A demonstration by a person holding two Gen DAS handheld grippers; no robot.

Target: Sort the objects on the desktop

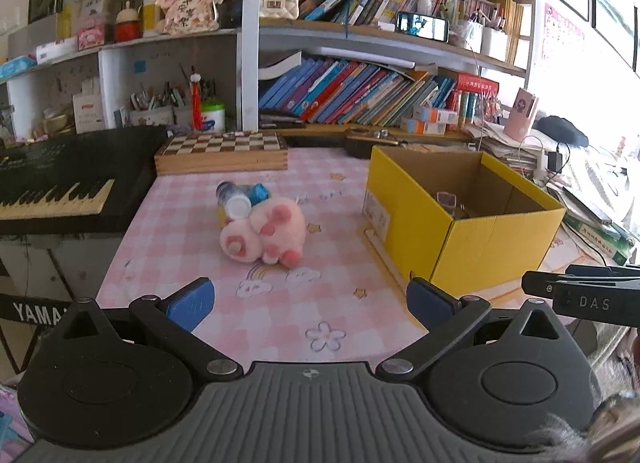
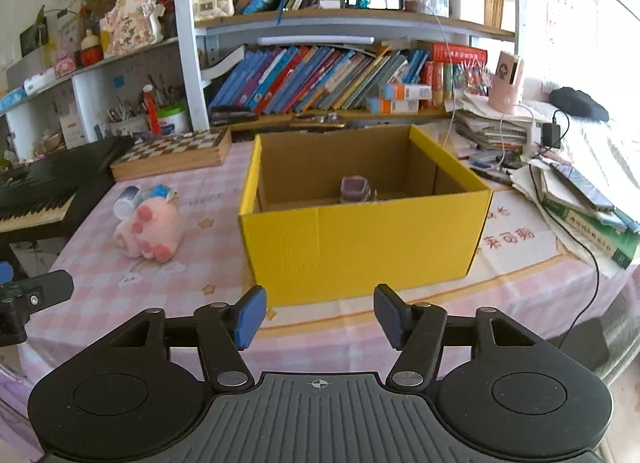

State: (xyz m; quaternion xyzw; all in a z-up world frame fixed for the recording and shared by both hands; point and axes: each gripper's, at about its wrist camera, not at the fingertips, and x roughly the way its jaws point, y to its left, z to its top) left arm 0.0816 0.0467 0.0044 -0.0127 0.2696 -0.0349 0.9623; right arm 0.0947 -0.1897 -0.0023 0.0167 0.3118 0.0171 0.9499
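A pink plush toy [image 1: 264,234] lies on the pink checked tablecloth [image 1: 328,335], with a white-capped bottle [image 1: 237,203] lying against its far side. Right of them stands an open yellow cardboard box [image 1: 468,237] holding a small purple jar [image 2: 353,188]. My left gripper [image 1: 308,303] hangs open over the near cloth, well short of the plush toy, nothing between its blue pads. My right gripper [image 2: 318,313] is open in front of the yellow box [image 2: 360,239], empty. The plush toy [image 2: 149,227] and bottle [image 2: 127,202] sit to the box's left.
A black keyboard [image 1: 60,187] lines the left table edge and a wooden chessboard box [image 1: 222,151] sits at the back. Stacked books and papers [image 2: 588,207] and a black cable [image 2: 592,263] crowd the right. Bookshelves [image 1: 360,95] rise behind the table.
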